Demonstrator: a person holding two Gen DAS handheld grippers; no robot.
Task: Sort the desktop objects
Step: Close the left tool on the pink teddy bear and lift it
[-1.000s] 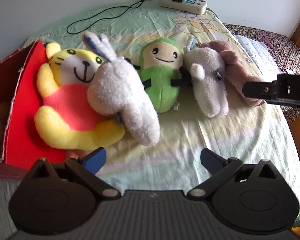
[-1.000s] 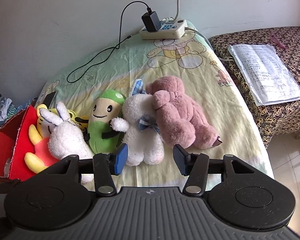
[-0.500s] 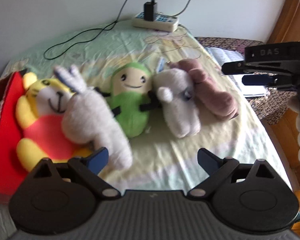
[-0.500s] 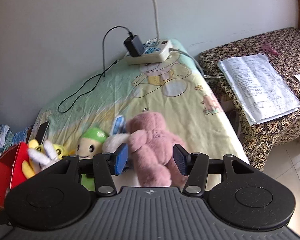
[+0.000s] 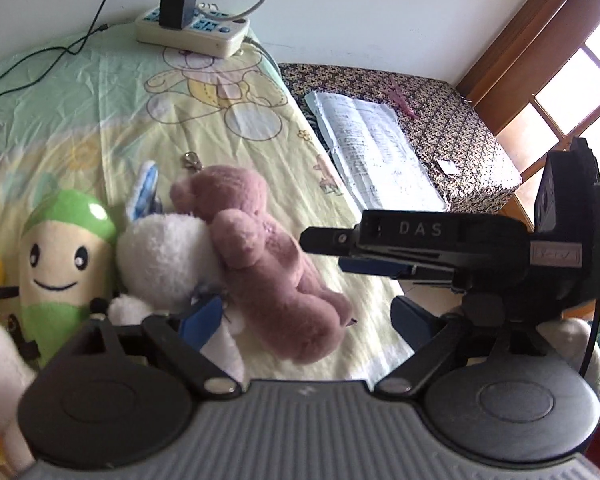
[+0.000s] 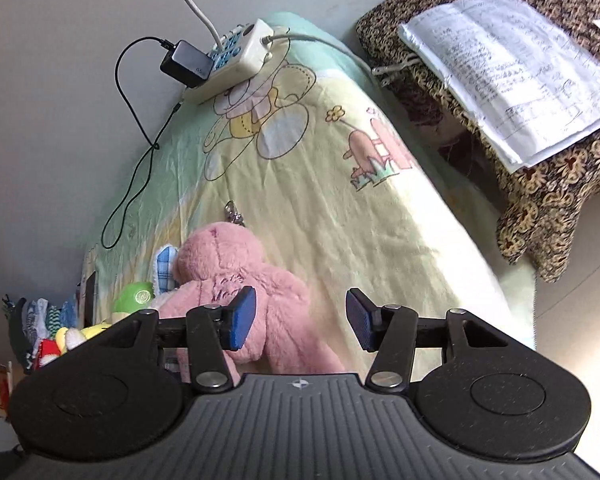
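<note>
Pink-brown furry plush bear lies on the pastel cartoon-print bedsheet, head toward 11 o'clock, pressed against a fluffy white plush w/ blue checked ear at its 9 o'clock. Green-capped smiling bean plush sits further toward 9.

L gripper: jaws wide but closing, nothing pinched; bear's legs lie btwn the blue pads, white plush just by the L pad.

R gripper: jaws approx half open, gripping nothing; bear's body sits below and beside the L pad, R pad over bare sheet. In the L wrist view it comes in from 3 o'clock, tip near the bear.

Cream power strip w/ black charger at 12 o'clock; handwritten paper sheets on the brown patterned stool at 2.
</note>
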